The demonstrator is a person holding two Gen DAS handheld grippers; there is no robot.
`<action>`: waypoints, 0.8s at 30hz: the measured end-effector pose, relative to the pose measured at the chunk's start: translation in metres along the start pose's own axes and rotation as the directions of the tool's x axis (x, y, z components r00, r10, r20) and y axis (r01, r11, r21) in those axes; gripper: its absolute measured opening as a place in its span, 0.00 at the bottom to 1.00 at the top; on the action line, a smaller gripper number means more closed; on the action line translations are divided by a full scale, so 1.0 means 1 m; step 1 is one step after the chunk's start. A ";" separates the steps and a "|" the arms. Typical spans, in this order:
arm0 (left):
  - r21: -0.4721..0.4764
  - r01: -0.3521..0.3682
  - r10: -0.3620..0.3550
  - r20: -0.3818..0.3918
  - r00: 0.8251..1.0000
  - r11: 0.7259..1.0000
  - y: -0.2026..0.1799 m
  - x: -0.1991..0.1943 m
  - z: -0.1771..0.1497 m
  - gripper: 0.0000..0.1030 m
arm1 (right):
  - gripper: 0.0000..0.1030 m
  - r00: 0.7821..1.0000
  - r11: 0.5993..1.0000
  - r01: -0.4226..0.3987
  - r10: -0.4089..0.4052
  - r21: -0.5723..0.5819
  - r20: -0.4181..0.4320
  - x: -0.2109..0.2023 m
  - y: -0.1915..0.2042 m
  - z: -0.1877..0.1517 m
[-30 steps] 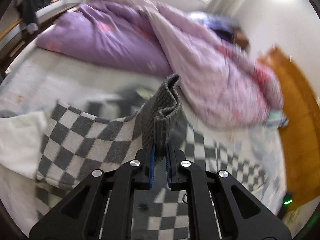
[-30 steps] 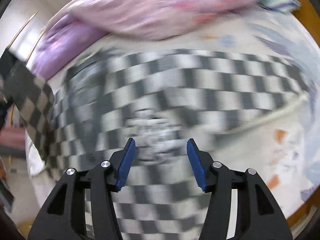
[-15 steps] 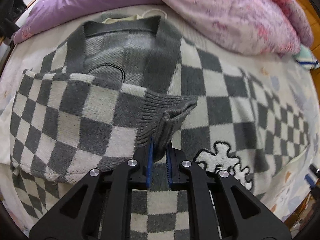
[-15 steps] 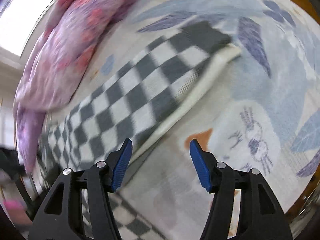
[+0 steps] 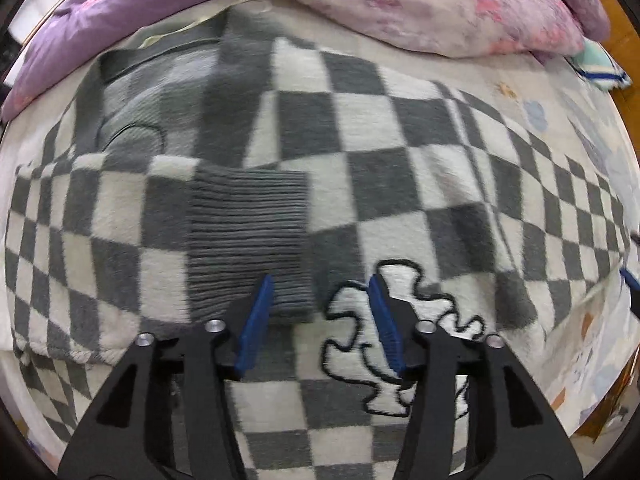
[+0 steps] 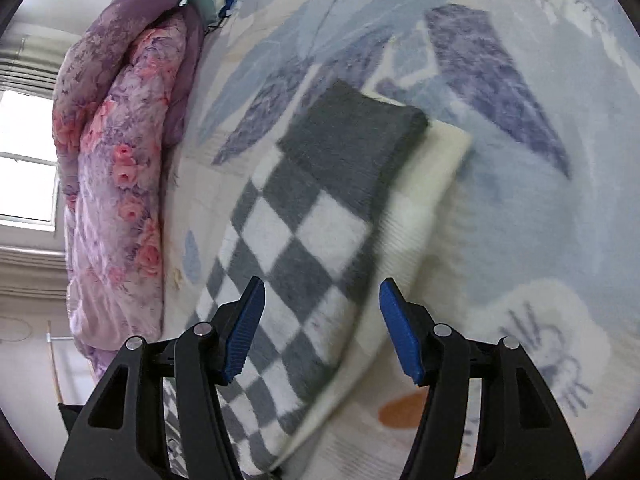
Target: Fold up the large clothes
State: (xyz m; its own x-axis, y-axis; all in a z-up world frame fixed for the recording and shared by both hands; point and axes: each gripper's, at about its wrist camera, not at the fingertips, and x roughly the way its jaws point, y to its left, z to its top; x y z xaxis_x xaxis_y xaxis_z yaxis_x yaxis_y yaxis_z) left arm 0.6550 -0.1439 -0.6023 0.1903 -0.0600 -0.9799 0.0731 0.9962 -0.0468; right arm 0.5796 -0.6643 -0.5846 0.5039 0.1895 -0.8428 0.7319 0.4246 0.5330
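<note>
The left gripper [image 5: 320, 312] has just let go: its jaws are spread wide now and the ribbed grey cuff [image 5: 248, 236] lies flat across the checked sweater [image 5: 380, 168], so one sleeve is folded in over the body. The right gripper [image 6: 322, 324], also open and holding nothing, has swung away from the sweater's middle and hovers over the other sleeve [image 6: 320, 208], which stretches out toward its dark end on the bed [image 6: 500, 200]. That sleeve looks like the next fold. Farther off, the floral quilt [image 6: 116, 184] is bunched along the bed's far edge.
</note>
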 end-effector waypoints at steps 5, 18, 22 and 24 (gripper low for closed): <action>0.017 0.022 -0.022 -0.044 0.999 1.000 -0.011 0.011 0.000 0.54 | 0.50 0.998 0.999 0.036 -0.036 -0.007 -0.050 0.020 0.002 0.005; -0.101 0.132 -0.134 -0.015 0.991 0.986 0.012 -0.015 -0.016 0.59 | 0.10 0.990 0.966 0.103 -0.076 -0.239 0.117 -0.033 0.055 -0.029; -0.243 0.212 -0.217 0.004 0.976 0.947 0.047 -0.028 -0.019 0.59 | 0.10 0.979 0.921 0.089 -0.012 -0.379 0.202 -0.064 0.113 -0.068; -0.281 0.234 -0.236 0.026 0.971 0.931 0.069 -0.038 -0.024 0.59 | 0.10 0.973 0.880 0.090 0.023 -0.467 0.232 -0.075 0.149 -0.094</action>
State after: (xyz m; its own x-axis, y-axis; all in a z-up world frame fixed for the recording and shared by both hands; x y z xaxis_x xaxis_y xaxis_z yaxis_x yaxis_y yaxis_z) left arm 0.6297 -0.0711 -0.5725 0.1934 -0.2954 -0.9356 -0.1626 0.9308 -0.3275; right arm 0.6075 -0.5324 -0.4487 0.6131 -0.0112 -0.7899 0.4753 0.8039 0.3575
